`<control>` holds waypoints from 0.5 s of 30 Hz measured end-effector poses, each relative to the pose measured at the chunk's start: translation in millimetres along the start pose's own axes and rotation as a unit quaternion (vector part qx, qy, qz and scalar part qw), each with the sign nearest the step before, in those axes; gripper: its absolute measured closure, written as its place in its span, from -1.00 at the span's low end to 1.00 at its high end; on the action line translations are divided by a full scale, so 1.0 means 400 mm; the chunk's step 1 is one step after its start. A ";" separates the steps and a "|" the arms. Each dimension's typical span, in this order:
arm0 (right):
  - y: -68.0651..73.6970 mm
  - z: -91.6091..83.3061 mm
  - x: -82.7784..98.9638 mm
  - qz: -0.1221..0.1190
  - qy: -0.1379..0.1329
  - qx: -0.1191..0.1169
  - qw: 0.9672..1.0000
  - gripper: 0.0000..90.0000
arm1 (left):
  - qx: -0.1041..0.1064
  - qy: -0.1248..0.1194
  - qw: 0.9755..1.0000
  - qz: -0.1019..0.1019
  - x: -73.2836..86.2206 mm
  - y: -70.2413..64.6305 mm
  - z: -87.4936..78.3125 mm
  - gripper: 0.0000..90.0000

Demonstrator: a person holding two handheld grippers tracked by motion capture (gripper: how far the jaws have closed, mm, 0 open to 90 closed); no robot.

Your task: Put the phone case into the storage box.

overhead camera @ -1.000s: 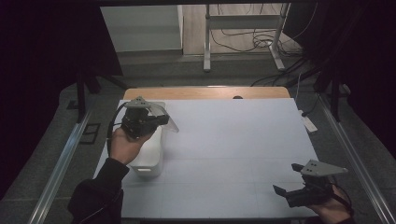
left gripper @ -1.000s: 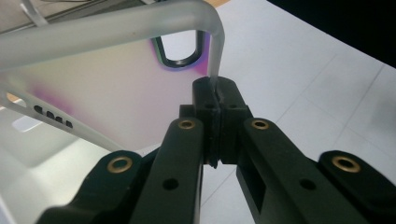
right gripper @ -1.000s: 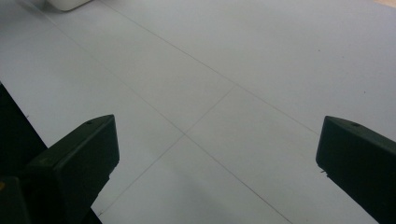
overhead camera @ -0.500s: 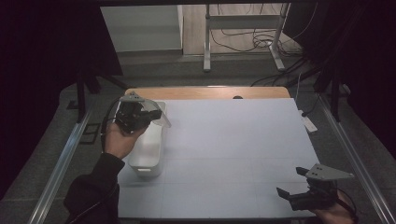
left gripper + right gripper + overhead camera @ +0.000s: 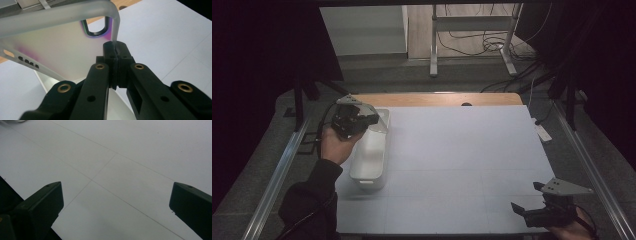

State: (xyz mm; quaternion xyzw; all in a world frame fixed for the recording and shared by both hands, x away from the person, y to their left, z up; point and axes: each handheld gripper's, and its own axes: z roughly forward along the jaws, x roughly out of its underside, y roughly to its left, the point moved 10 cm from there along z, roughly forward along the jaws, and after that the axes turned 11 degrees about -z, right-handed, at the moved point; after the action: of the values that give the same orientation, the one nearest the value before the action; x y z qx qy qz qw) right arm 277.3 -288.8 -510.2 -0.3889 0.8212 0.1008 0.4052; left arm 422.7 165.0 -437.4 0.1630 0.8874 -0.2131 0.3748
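A white plastic bin (image 5: 371, 161) stands lengthwise at the table's left side. Over its far end a translucent frosted lid (image 5: 381, 123) is tilted up; the lid (image 5: 57, 47) has a dark-rimmed handle slot. My left gripper (image 5: 371, 120) is shut on the lid's edge, and its pads (image 5: 122, 53) pinch the thin rim in the left gripper view (image 5: 115, 53). My right gripper (image 5: 526, 198) hovers near the table's front right corner, open, nothing between its jaws (image 5: 116, 202).
The white table top (image 5: 462, 150) has faint seam lines and a wooden strip (image 5: 437, 99) along its far edge. Metal rails (image 5: 274, 185) run along both sides. A metal stand (image 5: 472, 40) and cables lie on the floor beyond the table.
My left hand has carried the lid leftward and slightly farther back, toward the bin's far end. The right gripper has hardly shifted.
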 end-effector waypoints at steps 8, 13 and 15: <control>0.001 -0.005 0.007 0.001 0.010 0.008 1.000 -1.00 | -0.014 0.008 1.000 -0.001 -0.004 0.018 0.011 0.97; 0.003 -0.008 0.010 0.003 0.011 0.010 1.000 -1.00 | -0.024 0.016 1.000 -0.002 -0.007 0.030 0.024 0.97; 0.002 -0.010 0.010 0.004 0.011 0.012 1.000 -1.00 | -0.027 0.019 0.999 -0.002 -0.008 0.034 0.030 0.97</control>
State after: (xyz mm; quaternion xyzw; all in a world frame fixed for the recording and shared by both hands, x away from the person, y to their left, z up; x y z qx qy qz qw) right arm 272.8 -292.5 -510.7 -0.3820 0.8281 0.0889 0.4006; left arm 438.3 170.3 -446.1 0.1546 0.9000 -0.1870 0.3620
